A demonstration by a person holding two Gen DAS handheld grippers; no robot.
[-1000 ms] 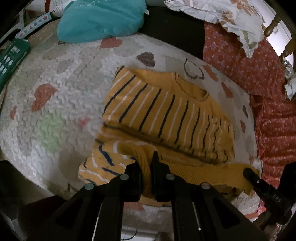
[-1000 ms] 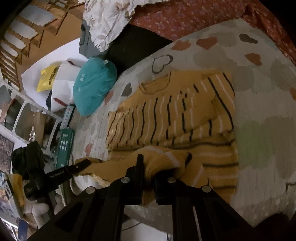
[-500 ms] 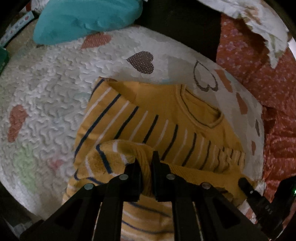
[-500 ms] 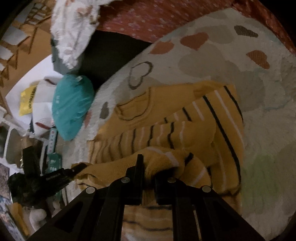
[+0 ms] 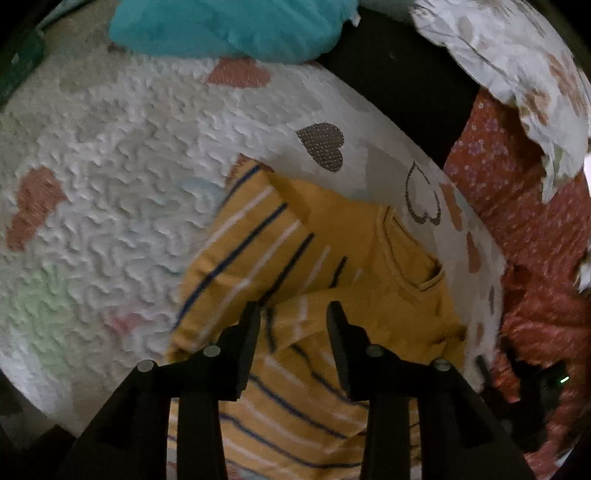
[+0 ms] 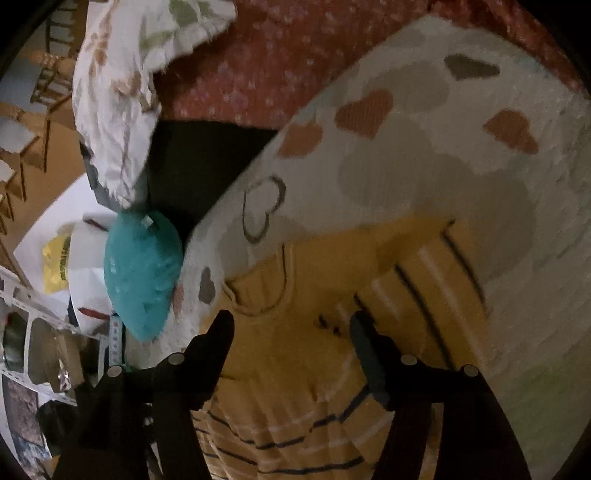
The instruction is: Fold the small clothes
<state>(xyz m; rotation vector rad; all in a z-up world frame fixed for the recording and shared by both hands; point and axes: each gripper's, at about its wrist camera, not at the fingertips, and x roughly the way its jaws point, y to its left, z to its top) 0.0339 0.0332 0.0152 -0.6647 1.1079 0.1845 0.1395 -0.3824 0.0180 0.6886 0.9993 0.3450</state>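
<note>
A small yellow striped sweater (image 5: pixel 332 258) lies on a bed, on a white quilt (image 5: pixel 110 166) patterned with hearts, its bottom half folded up toward the neckline. Both tongs hang just above it with jaws spread apart, gripping nothing: the left tongs (image 5: pixel 291 314) over the folded edge, the right tongs (image 6: pixel 290 321) near the collar. The fold looks loose and bumpy; I judge it could spring open or slide askew if a finger snags the knit on the way up. A teal cushion (image 5: pixel 229 22) sits at the quilt's far edge, with a floral pillow (image 5: pixel 517 66) and red bedding (image 5: pixel 517 206) alongside. None of them touches the sweater or blocks the tongs
</note>
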